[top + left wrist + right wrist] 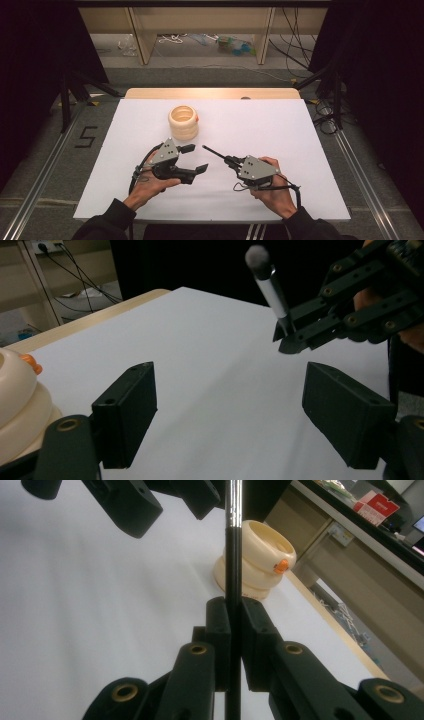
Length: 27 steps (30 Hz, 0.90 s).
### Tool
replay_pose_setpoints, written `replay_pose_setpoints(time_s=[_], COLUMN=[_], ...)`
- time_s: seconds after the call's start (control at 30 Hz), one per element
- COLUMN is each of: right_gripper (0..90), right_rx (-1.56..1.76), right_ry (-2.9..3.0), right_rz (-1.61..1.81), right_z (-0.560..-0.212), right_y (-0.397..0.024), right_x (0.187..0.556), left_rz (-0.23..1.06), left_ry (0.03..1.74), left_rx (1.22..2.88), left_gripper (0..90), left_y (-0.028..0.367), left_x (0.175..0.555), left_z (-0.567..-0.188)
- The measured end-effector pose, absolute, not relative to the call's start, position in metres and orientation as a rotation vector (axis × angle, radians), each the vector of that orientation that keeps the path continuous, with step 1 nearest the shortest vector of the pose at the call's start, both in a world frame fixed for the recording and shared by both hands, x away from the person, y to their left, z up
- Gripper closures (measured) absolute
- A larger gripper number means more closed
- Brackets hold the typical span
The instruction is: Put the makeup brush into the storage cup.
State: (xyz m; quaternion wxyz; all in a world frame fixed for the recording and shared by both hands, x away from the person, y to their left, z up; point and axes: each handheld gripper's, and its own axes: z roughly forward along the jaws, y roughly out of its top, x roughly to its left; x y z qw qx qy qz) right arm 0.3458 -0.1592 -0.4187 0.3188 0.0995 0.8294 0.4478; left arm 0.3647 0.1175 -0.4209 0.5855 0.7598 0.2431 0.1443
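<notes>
where the high view blurs it, brush (265, 282) tip's grey tuft

Looks like a lab/recording rig: white table (280, 135) btwn black curtains (385, 75) at frame left & right, floor rails (360, 170), loose cables (295, 45) upper right, wooden bench legs (142, 35) at top, floor marked "5" (86, 136) at left.

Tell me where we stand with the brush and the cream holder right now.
Done: the right gripper has its jaws shut on the brush, handle clamped, tip pointing toward the left gripper.
In hand: the left gripper's jaws stand open with nothing between them, close to the brush tip.
Left: the brush is apart from the cream ringed holder, which stands alone farther back on the white table; probably it goes in there.
</notes>
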Motion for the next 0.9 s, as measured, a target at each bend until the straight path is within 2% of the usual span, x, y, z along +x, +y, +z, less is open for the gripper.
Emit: replay_pose_setpoints(time_s=[0.3,0.9], right_gripper=[83.9,83.9], right_rx=[0.332,0.534], right_ry=[2.193,2.230], right_rz=[1.268,1.513], right_z=[-0.423,-0.438], right_y=[-0.155,-0.144], right_x=[0.348,0.355], left_rz=[0.305,0.260], left_ry=[0.623,0.667], left_rx=[1.690,1.664], left_gripper=[20.6,20.4], left_y=[0.119,0.114], left_x=[0.363,0.365], left_z=[-0.422,-0.426])
